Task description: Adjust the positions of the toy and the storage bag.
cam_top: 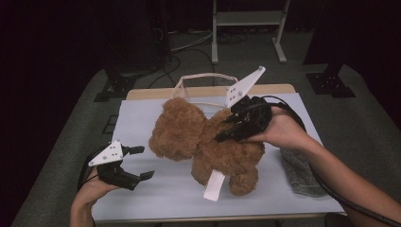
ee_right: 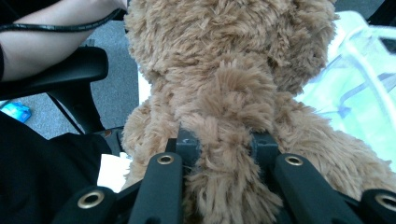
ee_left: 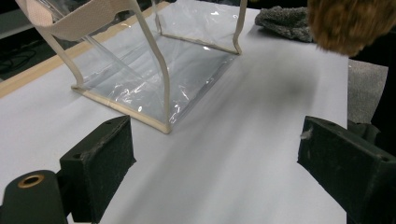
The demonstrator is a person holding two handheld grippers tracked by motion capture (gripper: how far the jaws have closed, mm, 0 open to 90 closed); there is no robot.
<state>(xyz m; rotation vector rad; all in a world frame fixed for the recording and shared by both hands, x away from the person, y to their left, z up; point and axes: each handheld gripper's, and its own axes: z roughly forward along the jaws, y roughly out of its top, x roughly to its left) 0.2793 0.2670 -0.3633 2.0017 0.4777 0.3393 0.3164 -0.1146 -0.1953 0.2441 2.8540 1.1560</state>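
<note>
A brown teddy bear hangs above the white table top, a white tag dangling from its underside. My right gripper is shut on the bear's fur; in the right gripper view both jaws pinch a tuft of the bear. Behind the bear stands a clear plastic bag with cream trim, upright and open-topped; the bag also appears in the left gripper view. My left gripper rests at the table's front left, open, with nothing between its pads.
A grey cloth lies at the table's right edge, also seen as a grey cloth in the left gripper view. Beyond the table stand a white frame and cables on the floor. A black chair arm shows in the right gripper view.
</note>
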